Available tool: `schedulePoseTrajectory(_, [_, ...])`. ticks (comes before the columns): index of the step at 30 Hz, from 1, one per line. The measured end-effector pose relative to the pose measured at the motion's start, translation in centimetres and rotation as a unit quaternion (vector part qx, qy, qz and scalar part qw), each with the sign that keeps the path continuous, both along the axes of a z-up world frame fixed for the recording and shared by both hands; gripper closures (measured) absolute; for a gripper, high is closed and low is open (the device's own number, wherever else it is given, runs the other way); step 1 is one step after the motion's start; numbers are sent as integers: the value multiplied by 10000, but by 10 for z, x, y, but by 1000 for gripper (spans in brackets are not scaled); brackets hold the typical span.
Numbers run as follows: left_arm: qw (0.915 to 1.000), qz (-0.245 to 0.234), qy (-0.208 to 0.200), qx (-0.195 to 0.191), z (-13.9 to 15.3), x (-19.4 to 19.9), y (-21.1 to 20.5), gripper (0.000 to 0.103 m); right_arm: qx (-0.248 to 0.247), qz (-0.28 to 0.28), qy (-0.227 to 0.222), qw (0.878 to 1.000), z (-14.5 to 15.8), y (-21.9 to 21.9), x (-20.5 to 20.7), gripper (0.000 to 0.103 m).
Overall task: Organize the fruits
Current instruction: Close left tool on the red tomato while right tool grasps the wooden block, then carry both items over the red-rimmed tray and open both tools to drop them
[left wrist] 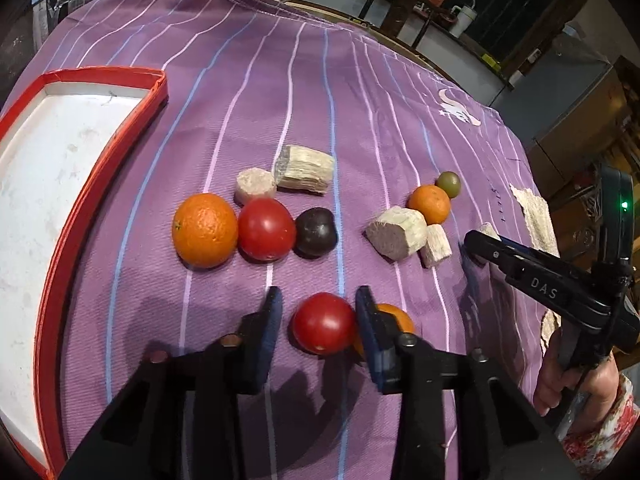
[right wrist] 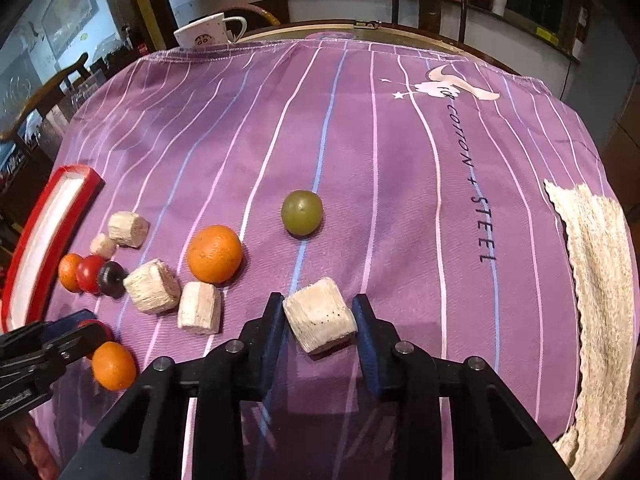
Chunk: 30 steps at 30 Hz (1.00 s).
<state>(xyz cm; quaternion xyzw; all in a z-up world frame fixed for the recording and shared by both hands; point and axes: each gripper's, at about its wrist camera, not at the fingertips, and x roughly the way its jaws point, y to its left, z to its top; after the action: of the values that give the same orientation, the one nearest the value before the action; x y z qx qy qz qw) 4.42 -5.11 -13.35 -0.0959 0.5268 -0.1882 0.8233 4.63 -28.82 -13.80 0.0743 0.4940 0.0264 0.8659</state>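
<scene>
In the left wrist view my left gripper (left wrist: 317, 312) is open around a red tomato (left wrist: 323, 323) on the purple cloth; the right finger touches it, the left stands apart. A small orange (left wrist: 394, 318) sits just behind the right finger. Further off lie a large orange (left wrist: 205, 230), a second tomato (left wrist: 266, 229) and a dark plum (left wrist: 316, 233). In the right wrist view my right gripper (right wrist: 318, 314) is open around a pale fibrous chunk (right wrist: 320, 320). An orange (right wrist: 215, 254) and a green fruit (right wrist: 302, 213) lie beyond it.
A red-rimmed white tray (left wrist: 56, 264) lies at the left. Several pale chunks (left wrist: 397, 233) are scattered among the fruit. A beige woven mat (right wrist: 600, 280) lies at the right edge. A white mug (right wrist: 206, 32) stands at the far edge of the table.
</scene>
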Motion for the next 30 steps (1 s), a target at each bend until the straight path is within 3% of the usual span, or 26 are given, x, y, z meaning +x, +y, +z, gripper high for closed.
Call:
schedulePoseTrajectory(3, [9997,-12,-81,209,3,-2,-4,74,146,-74,11,9999,4,-2,-9,65])
schedulePoseTrajectory(8, [9994,-30,-268,216,20,-11,6,74,370,-109,-106,9992,21,7,-26,65])
schedulePoseTrajectory(13, [9985,281,-423,202,44,-12,47,74,576,173,-307,9977,46,40,-35,65])
schedulePoseTrajectory(23, [9884,1336,-530,494,69,9,176,74,950,1474,-459,9834,86,187,-18,65])
schedulePoseTrajectory(30, [9854,1413,-338,884,50,40,223,74,735,1826,-359,9798,75,279,17,65])
